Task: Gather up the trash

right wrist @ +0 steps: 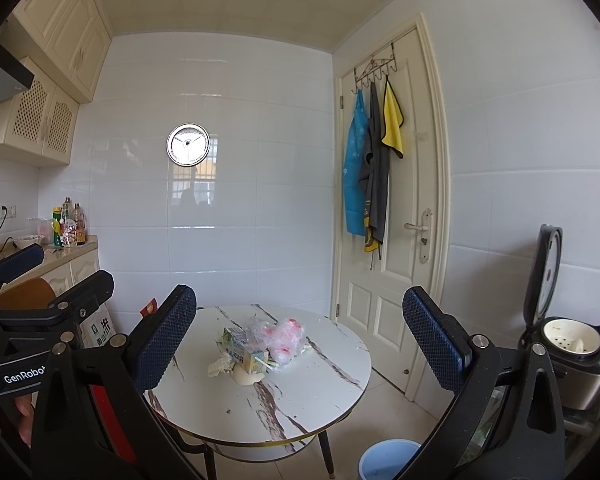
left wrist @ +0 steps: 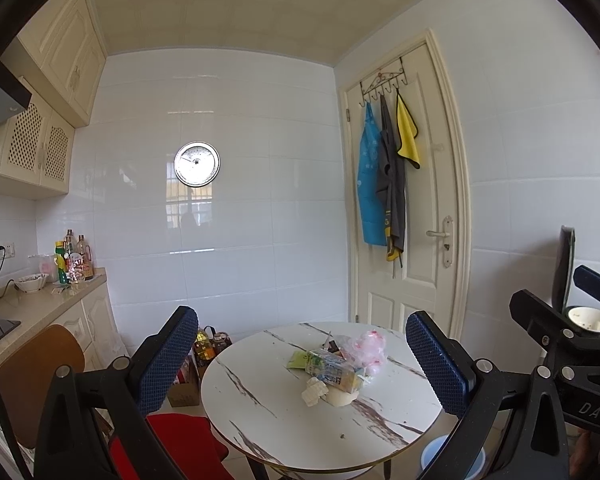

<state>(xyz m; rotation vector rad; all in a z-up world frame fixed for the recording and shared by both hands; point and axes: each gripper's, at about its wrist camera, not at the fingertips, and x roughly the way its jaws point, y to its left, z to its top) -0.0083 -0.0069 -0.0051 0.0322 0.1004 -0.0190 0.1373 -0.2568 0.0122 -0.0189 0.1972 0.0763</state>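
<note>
Beyond both spread, empty grippers' fingers (left wrist: 440, 360), trash pile (left wrist: 332, 368) lies mid-table (right wrist: 320, 396), seemingly untouched.

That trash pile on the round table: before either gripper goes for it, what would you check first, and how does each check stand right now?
1. Left gripper open and empty: ok.
2. Right gripper open and empty: ok.
3. Trash in plain sight: ok. The juice carton, plastic bag and crumpled paper lie bunched mid-table.
4. Path to the pile free: ok, bare table lies in front of it.
5. Bin within reach: cannot tell. A blue bucket stands on the floor by the table, partly cut off.
6. Small crumbs graspable: cannot tell, too small.
</note>
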